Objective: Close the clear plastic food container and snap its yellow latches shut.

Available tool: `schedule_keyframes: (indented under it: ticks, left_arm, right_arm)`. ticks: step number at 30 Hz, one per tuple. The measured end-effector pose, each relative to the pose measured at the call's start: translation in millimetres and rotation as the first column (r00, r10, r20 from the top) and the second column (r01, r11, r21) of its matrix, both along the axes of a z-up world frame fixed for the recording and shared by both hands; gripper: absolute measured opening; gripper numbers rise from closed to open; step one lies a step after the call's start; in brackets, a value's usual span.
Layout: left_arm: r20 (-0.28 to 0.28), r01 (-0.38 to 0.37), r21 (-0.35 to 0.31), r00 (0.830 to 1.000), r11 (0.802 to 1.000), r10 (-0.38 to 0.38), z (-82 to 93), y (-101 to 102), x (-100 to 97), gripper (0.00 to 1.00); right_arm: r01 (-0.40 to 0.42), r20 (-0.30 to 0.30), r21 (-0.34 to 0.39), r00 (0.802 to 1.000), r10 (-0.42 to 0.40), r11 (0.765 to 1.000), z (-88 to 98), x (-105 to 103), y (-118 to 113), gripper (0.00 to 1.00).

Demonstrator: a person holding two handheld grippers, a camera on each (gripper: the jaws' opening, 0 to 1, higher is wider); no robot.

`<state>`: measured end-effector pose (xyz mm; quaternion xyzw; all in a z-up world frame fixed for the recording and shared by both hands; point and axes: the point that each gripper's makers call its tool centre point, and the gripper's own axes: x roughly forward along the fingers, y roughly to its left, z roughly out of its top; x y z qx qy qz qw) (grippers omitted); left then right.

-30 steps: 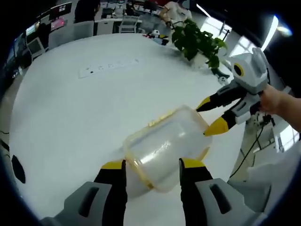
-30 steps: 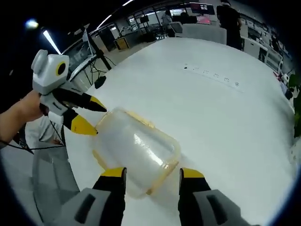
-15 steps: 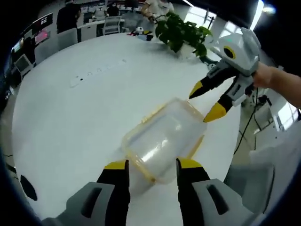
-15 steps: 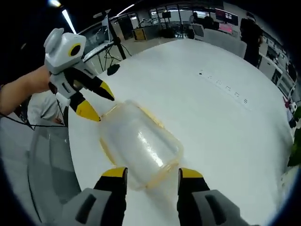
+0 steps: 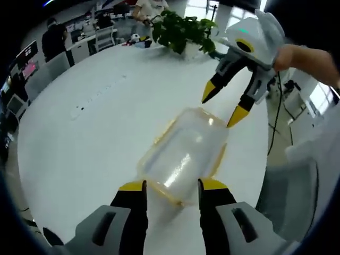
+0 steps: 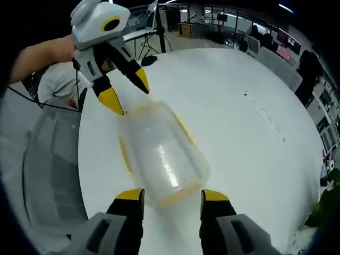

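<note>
Container: one clear plastic food container (image 5: 183, 154) (image 6: 159, 154), yellow-rimmed, on white table (image 5: 79, 138) between both grippers.
Left gripper (image 5: 171, 192): jaws wide, flanking its near end.
Right gripper (image 6: 171, 195): jaws wide, at opposite end.
Plant: one potted plant (image 5: 180, 32), far.

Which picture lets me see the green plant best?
The left gripper view. The potted plant sits at the far edge of the white table, with its whole leafy top in sight. In the right gripper view only a few dark leaves peek in at the picture's edge.
</note>
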<state>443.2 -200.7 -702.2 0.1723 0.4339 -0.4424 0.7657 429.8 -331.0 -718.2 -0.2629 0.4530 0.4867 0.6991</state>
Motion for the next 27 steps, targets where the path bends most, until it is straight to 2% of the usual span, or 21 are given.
schedule_keyframes:
  ticks: [4,8,12,19,27]
  left_arm:
    - [-0.001,0.04,0.006,0.999,0.999,-0.04,-1.7,-5,-1.4,0.35]
    - [0.035,0.108,0.021,0.993,0.994,-0.109,-1.4,-8,-0.5,0.33]
    - [0.034,0.114,0.029,0.993,0.993,-0.115,-2.6,-8,2.6,0.32]
    - [0.046,0.175,0.055,0.983,0.983,-0.177,-4.8,-10,0.1,0.34]
    - [0.054,0.193,0.063,0.979,0.979,-0.196,-5.9,-12,0.1,0.34]
  right_arm:
    - [-0.028,0.004,-0.009,1.0,0.028,1.0,1.0,1,0,0.39]
    - [-0.073,0.007,-0.007,0.997,0.073,0.997,2.0,-3,3,0.4]
    - [-0.103,0.009,-0.005,0.995,0.103,0.995,1.3,-5,5,0.38]
    - [-0.136,0.0,-0.027,0.991,0.136,0.99,0.9,-3,3,0.38]
    - [-0.199,0.026,-0.029,0.98,0.2,0.98,6.7,0,11,0.37]
